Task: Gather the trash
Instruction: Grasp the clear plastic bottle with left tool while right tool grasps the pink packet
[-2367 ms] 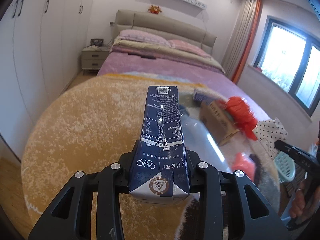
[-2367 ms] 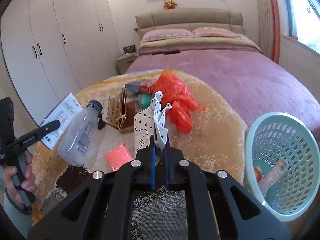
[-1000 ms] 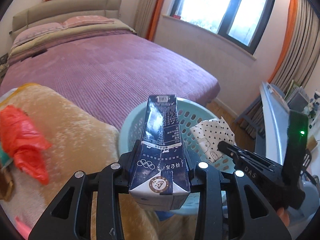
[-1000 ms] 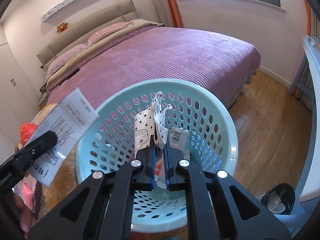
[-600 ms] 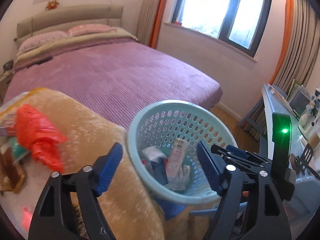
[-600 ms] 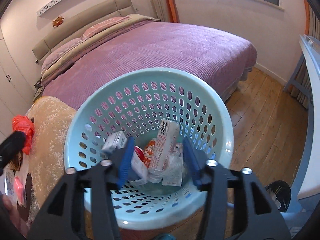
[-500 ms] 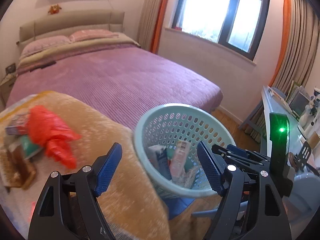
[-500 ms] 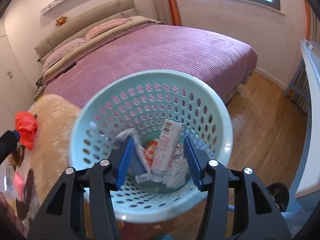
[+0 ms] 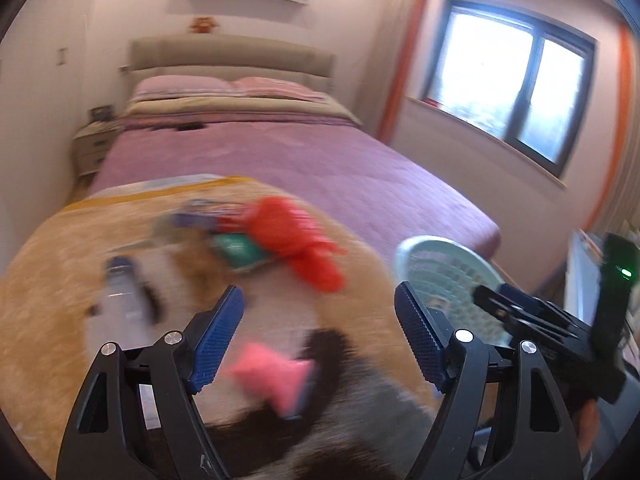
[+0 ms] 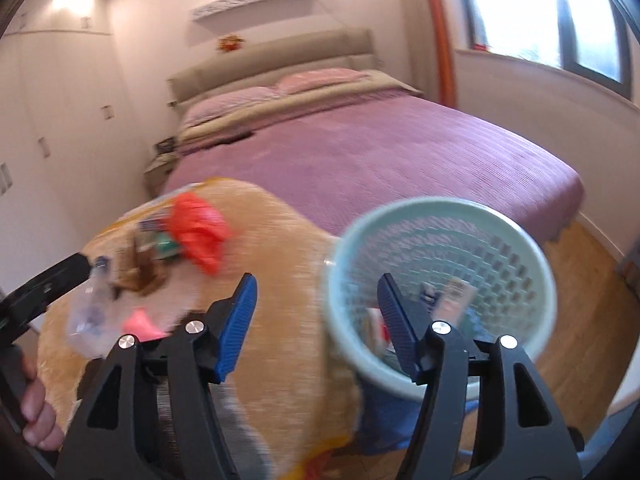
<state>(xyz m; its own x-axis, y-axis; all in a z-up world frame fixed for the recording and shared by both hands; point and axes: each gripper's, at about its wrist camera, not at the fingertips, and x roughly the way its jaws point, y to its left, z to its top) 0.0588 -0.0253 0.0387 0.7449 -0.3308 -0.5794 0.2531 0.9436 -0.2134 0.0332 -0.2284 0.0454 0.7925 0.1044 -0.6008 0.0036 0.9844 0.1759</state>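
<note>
With both the left gripper (image 9: 318,334) and right gripper (image 10: 316,320) spread wide and empty, centre the pink wrapper (image 9: 272,378) between the left fingers before closing.

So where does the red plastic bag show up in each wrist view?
Left wrist: red plastic bag lies centre frame, on the tan rug beyond the open fingers.
Right wrist: the bag sits left of centre.
Shared landmark: the teal basket, to the bag's right in both.
</note>
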